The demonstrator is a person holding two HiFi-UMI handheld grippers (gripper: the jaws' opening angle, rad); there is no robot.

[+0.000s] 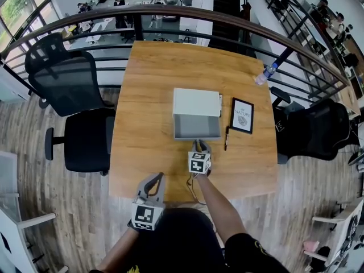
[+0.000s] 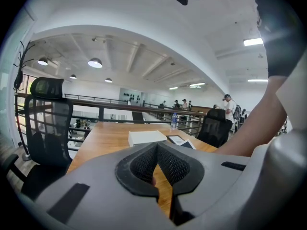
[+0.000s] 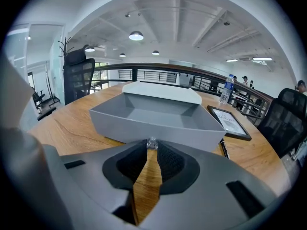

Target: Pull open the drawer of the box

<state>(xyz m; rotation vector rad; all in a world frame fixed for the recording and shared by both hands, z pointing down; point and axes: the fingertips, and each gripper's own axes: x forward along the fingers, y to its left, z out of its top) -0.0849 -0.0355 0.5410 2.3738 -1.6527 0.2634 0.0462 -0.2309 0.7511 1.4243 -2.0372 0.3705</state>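
Right gripper (image 3: 152,150) jaws are pinching the small clear knob (image 3: 152,143) on the front wall of the grey drawer (image 3: 153,123), which is already standing well out of the white box (image 3: 163,91) near the middle of the worktop (image 1: 148,95), its bare inside showing. To finish well, the pull is probably best going straight back toward the person and level, so the knob is not slipping from the pads and the light box is not dragging along. The left gripper (image 2: 157,146), hanging at the near edge with jaws pressed together on nothing, could be steadying the box. Beside the box a framed print (image 1: 242,115) is showing the word NATURE; finer lines under it, and the bottle (image 1: 265,74) label, are too small to read
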